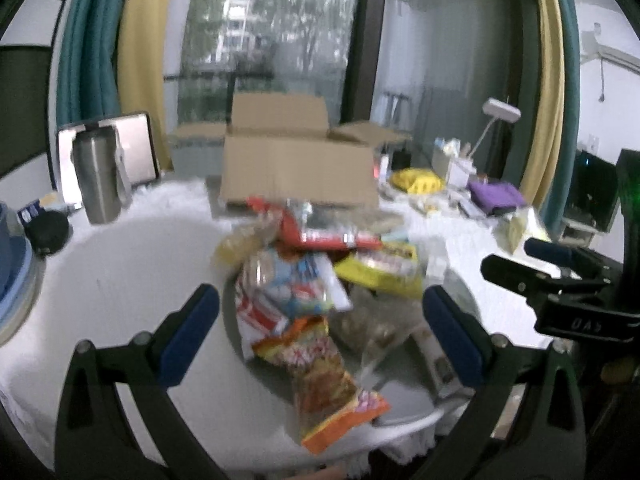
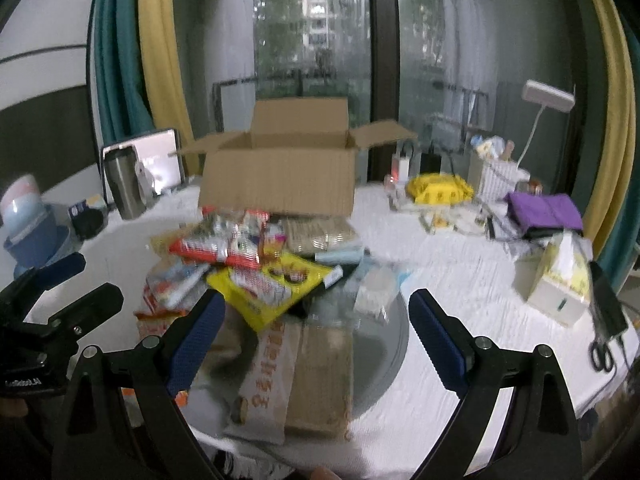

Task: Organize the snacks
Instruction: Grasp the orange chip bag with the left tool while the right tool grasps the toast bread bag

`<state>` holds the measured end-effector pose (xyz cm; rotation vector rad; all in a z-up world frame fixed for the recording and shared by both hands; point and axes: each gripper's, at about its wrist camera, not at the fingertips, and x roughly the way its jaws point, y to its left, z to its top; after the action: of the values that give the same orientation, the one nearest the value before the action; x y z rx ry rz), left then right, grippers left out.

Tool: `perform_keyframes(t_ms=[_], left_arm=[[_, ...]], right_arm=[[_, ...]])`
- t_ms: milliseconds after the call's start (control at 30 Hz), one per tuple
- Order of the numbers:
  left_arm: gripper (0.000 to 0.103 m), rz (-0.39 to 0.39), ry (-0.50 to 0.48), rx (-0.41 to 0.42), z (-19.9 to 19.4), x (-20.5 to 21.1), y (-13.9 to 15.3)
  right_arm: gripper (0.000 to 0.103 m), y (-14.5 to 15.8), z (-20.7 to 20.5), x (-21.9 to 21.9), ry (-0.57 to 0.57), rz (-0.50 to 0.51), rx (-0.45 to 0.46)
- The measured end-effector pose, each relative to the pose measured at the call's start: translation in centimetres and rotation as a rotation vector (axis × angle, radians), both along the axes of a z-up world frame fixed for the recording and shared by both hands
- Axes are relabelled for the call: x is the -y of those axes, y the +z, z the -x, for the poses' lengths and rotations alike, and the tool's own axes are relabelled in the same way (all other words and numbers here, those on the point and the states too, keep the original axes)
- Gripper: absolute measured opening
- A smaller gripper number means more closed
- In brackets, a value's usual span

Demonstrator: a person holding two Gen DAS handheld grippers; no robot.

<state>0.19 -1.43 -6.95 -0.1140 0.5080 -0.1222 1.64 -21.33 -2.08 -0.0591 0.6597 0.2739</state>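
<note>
Cardboard, brown and open-topped, the box [image 2: 280, 184] sits behind our heap of colourful snack packets [image 2: 256, 264] on the white tabletop [image 2: 460, 280]. Left tool [image 1: 320, 320] and right tool [image 2: 316, 332] both hang released, so basically nothing's sorted yet.
</note>
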Motion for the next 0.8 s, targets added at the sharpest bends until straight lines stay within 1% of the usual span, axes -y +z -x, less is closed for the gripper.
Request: perform_keyframes(t_ms=[233,333,367,433,467,533,567,633,667,800], left_arm=[[0.101,0.033,-0.025,-0.166,-1.5,-0.1,-3.8],[0.082,0.046,-0.04,-0.243,-2.3,0.0,-5.5],[0.074,0.046,-0.045,-0.267,-2.5,0.0,-6.0],[0.064,0.057,-0.063,-0.305,-2.9,0.1,-6.7],[0.058,0.048,-0.06,-0.294,-2.8,0.2,-6.7],[0.047,0.036,-0.076,-0.303,-2.9,0.4,-6.7],[0.043,0.033,-0.078,-0.299,-2.8,0.5,-6.7],[0.039,0.021,-0.089,-0.292,-2.9,0.7,-6.3],[0.038,0.015,-0.101,-0.285,-2.8,0.8,-6.0],[0.037,0.005,-0.171,-0.243,-2.8,2.0,-4.0]], right_arm=[[0.095,-3.8,-0.9,-0.1,0.022,-0.01,-0.122],[0.095,-5.3,-1.3,-0.2,0.044,-0.027,-0.173],[0.095,-5.8,-1.5,-0.4,0.051,-0.027,-0.19],[0.095,-6.7,-1.8,-0.8,0.066,-0.014,-0.224],[0.095,-7.3,-2.0,-1.0,0.071,-0.007,-0.239],[0.095,-8.3,-2.4,-1.2,0.07,0.004,-0.273],[0.095,-8.7,-2.5,-1.2,0.071,0.003,-0.287],[0.094,-9.1,-2.5,-1.1,0.08,-0.009,-0.293],[0.086,-9.1,-2.6,-0.9,0.09,-0.024,-0.298],[0.071,-8.8,-2.6,-0.6,0.131,-0.037,-0.297]])
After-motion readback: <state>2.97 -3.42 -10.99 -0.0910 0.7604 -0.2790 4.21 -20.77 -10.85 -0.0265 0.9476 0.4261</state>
